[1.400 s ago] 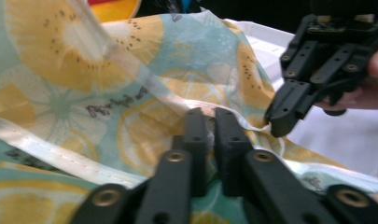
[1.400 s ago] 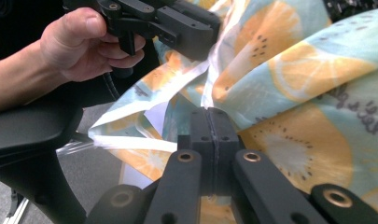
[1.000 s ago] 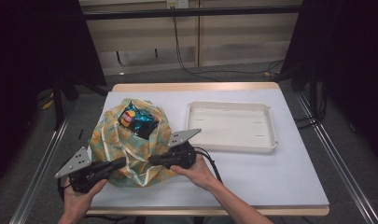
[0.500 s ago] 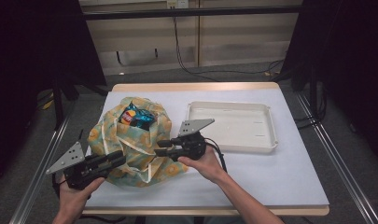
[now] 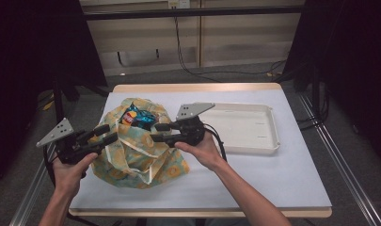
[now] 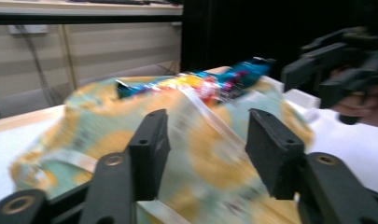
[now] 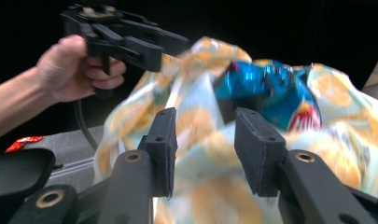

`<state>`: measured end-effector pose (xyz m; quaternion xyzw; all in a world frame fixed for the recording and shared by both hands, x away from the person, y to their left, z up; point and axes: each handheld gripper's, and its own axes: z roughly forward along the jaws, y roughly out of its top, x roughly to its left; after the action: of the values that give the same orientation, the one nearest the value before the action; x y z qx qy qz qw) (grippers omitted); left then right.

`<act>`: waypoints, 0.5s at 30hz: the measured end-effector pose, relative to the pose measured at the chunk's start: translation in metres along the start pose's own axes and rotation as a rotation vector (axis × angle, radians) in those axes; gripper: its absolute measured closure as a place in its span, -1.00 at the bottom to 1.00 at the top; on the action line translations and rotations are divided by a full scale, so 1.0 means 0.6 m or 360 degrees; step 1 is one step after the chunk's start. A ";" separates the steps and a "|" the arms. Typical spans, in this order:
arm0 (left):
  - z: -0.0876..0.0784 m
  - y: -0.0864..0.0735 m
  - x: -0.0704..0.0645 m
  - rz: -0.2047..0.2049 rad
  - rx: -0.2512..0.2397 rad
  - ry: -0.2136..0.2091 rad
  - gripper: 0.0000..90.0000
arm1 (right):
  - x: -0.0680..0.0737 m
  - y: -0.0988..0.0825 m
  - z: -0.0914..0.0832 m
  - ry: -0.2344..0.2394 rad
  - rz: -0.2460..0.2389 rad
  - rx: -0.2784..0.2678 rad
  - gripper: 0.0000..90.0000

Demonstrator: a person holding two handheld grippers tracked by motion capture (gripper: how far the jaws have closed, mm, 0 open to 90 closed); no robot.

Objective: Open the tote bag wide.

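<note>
Nearest the person, the left gripper [image 5: 106, 134] and the right gripper [image 5: 161, 133] are hanging on either side of the patterned cloth bag [image 5: 136, 155], their jaws having just been opening, now partly apart and gripping nothing. The bag is sitting on the table's [image 5: 273, 179] near left with a blue snack packet [image 5: 137, 117] poking from its mouth. Farther right the white tray [image 5: 247, 127] is lying empty, so packing seems finished.
</note>
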<state>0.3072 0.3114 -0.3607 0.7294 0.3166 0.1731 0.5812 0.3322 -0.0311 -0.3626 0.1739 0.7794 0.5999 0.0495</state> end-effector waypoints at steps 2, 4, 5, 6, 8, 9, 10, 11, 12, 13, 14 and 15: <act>0.012 0.010 0.011 0.0010 0.0003 0.0027 -0.12 | -0.001 0.009 0.010 -0.0016 -0.0018 0.0015 0.26; 0.021 0.016 0.016 0.0023 0.0026 0.0042 -0.23 | -0.003 0.010 0.019 -0.0012 -0.0017 0.0036 0.23; 0.029 0.019 0.018 0.0051 0.0036 0.0038 -0.26 | -0.003 0.007 0.032 -0.0008 -0.0017 0.0062 0.18; 0.034 0.021 0.018 0.0058 0.0055 0.0065 -0.26 | -0.003 0.007 0.032 -0.0008 -0.0017 0.0062 0.18; 0.049 0.021 0.020 0.0077 0.0080 0.0046 -0.36 | -0.001 0.002 0.043 -0.0003 -0.0009 0.0072 0.14; 0.062 0.020 0.023 0.0114 0.0127 0.0059 -0.40 | 0.001 -0.003 0.053 -0.0006 -0.0019 0.0099 0.11; 0.062 0.020 0.023 0.0114 0.0127 0.0059 -0.35 | 0.001 -0.003 0.053 -0.0006 -0.0019 0.0099 0.11; 0.067 0.018 0.026 0.0131 0.0164 0.0071 -0.35 | 0.002 -0.004 0.056 -0.0007 -0.0025 0.0107 0.09; 0.069 0.016 0.028 0.0136 0.0184 0.0065 -0.16 | 0.004 -0.007 0.061 -0.0009 -0.0032 0.0120 0.09; 0.069 0.015 0.029 0.0140 0.0196 0.0051 0.13 | 0.006 -0.009 0.065 0.0000 -0.0031 0.0131 0.15; 0.066 0.012 0.030 0.0153 0.0201 0.0046 0.39 | 0.007 -0.011 0.067 0.0004 -0.0032 0.0141 0.21; 0.062 0.010 0.030 0.0158 0.0202 0.0033 0.66 | 0.008 -0.014 0.069 0.0007 -0.0035 0.0155 0.36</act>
<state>0.3451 0.2950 -0.3667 0.7777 0.2964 0.1890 0.5212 0.3378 0.0070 -0.3814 0.1660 0.8096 0.5611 0.0459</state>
